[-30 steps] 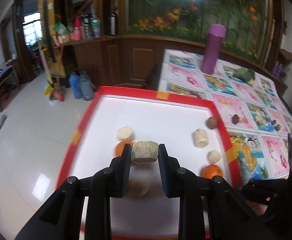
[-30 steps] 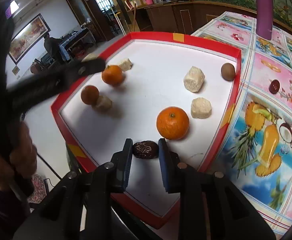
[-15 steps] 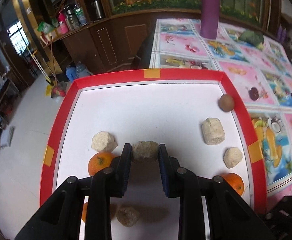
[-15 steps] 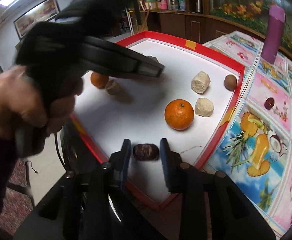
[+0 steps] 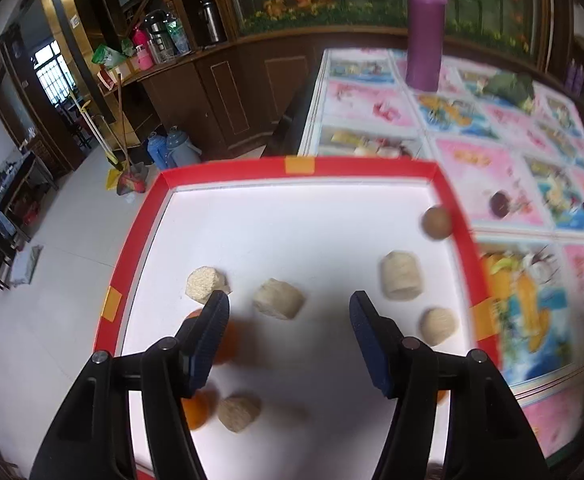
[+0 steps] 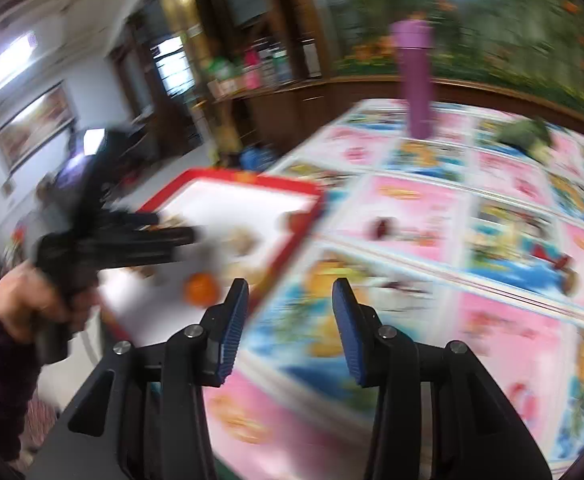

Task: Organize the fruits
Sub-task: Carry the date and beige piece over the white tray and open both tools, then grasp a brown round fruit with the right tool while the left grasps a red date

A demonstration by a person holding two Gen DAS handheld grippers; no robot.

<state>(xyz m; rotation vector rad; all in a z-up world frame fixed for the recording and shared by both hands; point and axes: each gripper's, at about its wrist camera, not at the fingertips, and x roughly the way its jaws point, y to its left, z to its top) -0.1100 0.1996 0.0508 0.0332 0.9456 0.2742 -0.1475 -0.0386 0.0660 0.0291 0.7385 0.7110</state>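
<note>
The counter [image 5: 472, 120] with its bright fruit-picture cloth is the biggest thing in both views, and the red-rimmed tray [image 5: 300, 165] with a white floor stands at its near corner. The sorting seems to be somewhere in the middle, as far as I can judge.

On the tray floor the pale fibrous pieces lie in two loose groups – on the left side one pale piece [image 5: 205, 285] near the rim, a second pale piece [image 5: 278, 303] just beside it, and a third pale piece [image 5: 238, 413] lower down. On the right side there are a tall pale piece [image 5: 400, 276] and a rounder pale piece [image 5: 438, 326] near the right rim. Two oranges [image 5: 227, 340] show on the left, partly hidden behind the tool finger, and a further orange [image 6: 201, 289] shows in the blurred right wrist view. A small brown round fruit [image 5: 436, 222] rests against the right rim, apart from the others.

Several small dark fruits are not on the tray: one dark fruit [image 5: 500, 203] lies on the cloth, well apart from the rim, and I judge these are what is left to gather.

The left tool [image 5: 287, 312] hangs over the tray with its jaws wide apart and nothing between them. The right tool [image 6: 289, 300] is over the cloth, beside the tray – also spread open and empty.
</note>
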